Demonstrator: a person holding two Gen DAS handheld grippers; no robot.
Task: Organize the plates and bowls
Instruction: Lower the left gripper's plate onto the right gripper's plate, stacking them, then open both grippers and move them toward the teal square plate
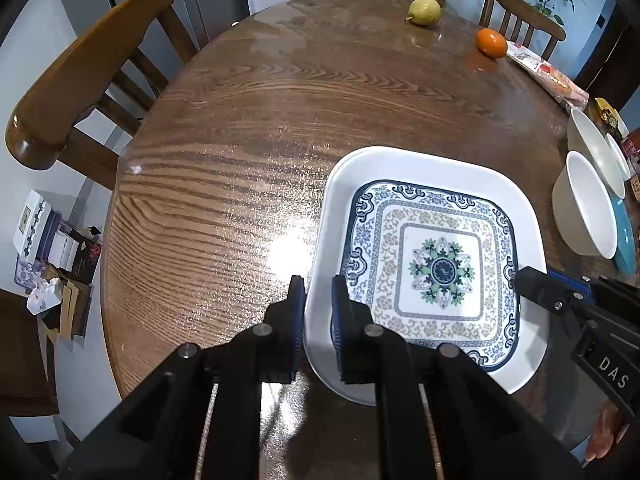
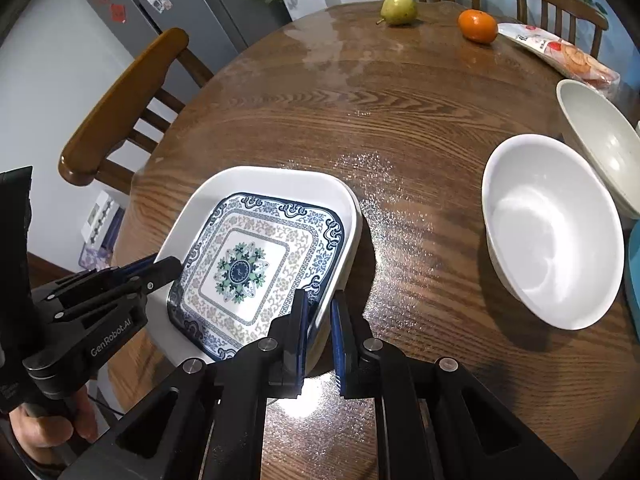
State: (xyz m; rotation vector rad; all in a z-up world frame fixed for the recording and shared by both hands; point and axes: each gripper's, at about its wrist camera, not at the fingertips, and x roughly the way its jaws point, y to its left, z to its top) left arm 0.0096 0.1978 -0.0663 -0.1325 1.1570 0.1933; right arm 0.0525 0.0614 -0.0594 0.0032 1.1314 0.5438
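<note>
Two black claws clamp opposite rims of a square white plate with a blue floral pattern, which sits near the edge of a round, glossy wood-grain surface: the left claw pinches its left rim, the right claw its right. Smooth white bowls sit just to the right of the plate, while a pear, an orange and a plastic packet lie at the far side.
</note>
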